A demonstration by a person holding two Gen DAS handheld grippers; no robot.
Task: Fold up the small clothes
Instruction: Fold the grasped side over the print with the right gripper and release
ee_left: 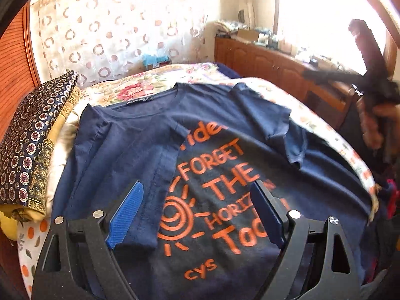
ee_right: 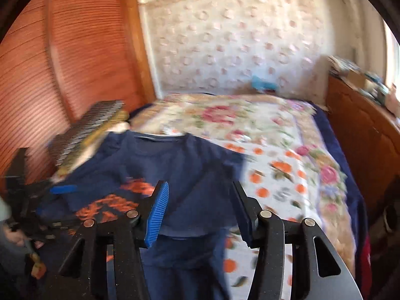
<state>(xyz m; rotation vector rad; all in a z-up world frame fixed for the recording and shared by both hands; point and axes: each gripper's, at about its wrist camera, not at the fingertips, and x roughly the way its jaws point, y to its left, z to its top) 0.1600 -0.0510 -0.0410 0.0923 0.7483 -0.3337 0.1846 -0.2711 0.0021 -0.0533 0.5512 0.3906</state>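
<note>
Left wrist view: navy T-shirt lies front-up on bed, orange print showing. One side with its sleeve already folded in over chest; other sleeve only loosely flopped, not flat. Left gripper hovers above print, jaws spread, holding nothing. Right wrist view, blurred: right gripper over shirt's unfolded side, jaws apart, empty. Judged early stage: second side fold, then bottom-to-collar fold left. Patterned pillow beside shirt.
</note>
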